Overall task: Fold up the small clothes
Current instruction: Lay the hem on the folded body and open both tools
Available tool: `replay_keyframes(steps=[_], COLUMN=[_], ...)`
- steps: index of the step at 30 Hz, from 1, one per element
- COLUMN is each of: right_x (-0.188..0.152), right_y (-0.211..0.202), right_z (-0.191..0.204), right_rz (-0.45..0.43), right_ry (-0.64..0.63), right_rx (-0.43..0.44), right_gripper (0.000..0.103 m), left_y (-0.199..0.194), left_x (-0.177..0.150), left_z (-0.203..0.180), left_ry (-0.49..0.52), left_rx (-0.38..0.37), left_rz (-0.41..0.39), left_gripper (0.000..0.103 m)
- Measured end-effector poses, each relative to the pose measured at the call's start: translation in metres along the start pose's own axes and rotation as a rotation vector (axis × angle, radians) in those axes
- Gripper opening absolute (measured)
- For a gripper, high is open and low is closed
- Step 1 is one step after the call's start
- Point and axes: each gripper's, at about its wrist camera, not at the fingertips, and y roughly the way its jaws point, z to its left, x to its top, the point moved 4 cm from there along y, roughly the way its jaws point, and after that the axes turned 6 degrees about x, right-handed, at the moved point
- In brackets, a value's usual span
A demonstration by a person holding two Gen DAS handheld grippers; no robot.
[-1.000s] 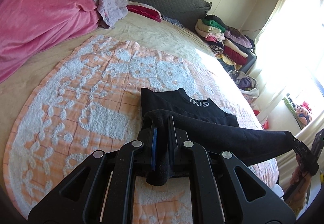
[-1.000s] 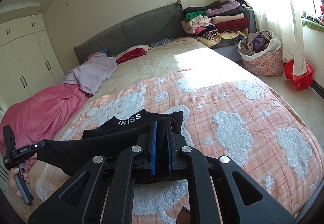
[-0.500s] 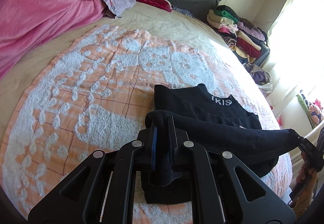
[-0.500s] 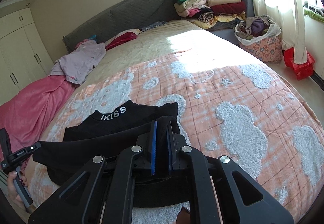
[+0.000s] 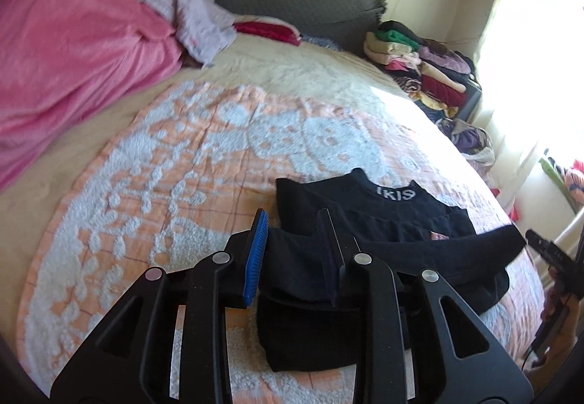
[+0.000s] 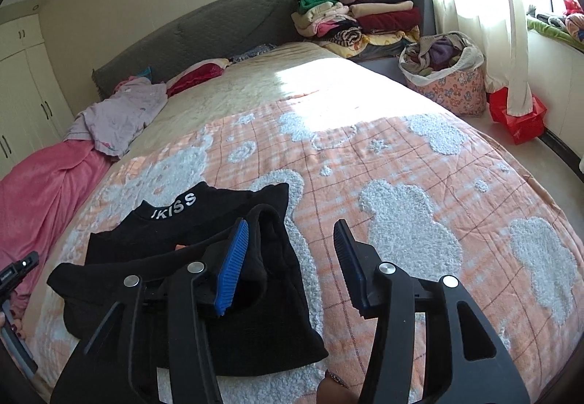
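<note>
A small black garment (image 5: 383, 221) with white collar lettering lies on the orange and white bedspread (image 5: 182, 185), its lower part folded up over itself. It also shows in the right wrist view (image 6: 175, 247). My left gripper (image 5: 292, 236) is open, its jaws on either side of the folded edge's left corner. My right gripper (image 6: 292, 243) is open wide just right of the fold's right corner, which rests against its left finger (image 6: 233, 261). The right gripper (image 5: 551, 254) shows at the far right of the left wrist view.
A pink blanket (image 5: 65, 64) and a lilac garment (image 5: 197, 20) lie at the bed's far left. Stacked folded clothes (image 6: 361, 17) stand beside the headboard. A floral basket of laundry (image 6: 445, 75) and a red bag (image 6: 518, 115) stand on the floor by the curtain.
Both grippers carried the garment's lower edge up toward the collar, lowered it and opened. The folded edge now lies on the garment.
</note>
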Motion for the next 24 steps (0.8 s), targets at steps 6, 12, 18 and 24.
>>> replay_keyframes(steps=[6,12,18,24], right_x=[-0.009,-0.035,-0.066,-0.085], right_y=[-0.029,-0.023,-0.010,0.007], right_z=[0.024,0.060,0.085,0.092], right_rz=[-0.043,0.037,0.108,0.174], right_ry=[-0.038,-0.148,-0.242,-0.263], right_rx=[0.063,0.125,0.151,0.163], right_gripper=[0.046,0.031,0.031,0.031], left_y=[-0.009,0.004,0.015,0.021], left_x=[-0.025,-0.062,-0.087,-0.096], left_z=[-0.040,-0.068,-0.081,-0.081], left_ry=[0.123,0.228,0.297,0.320], left_rx=[-0.060,-0.085,-0.080,-0.047], left_rz=[0.021,0.102,0.161,0.168], left_gripper=[0.020,0.020,0.020,0.020])
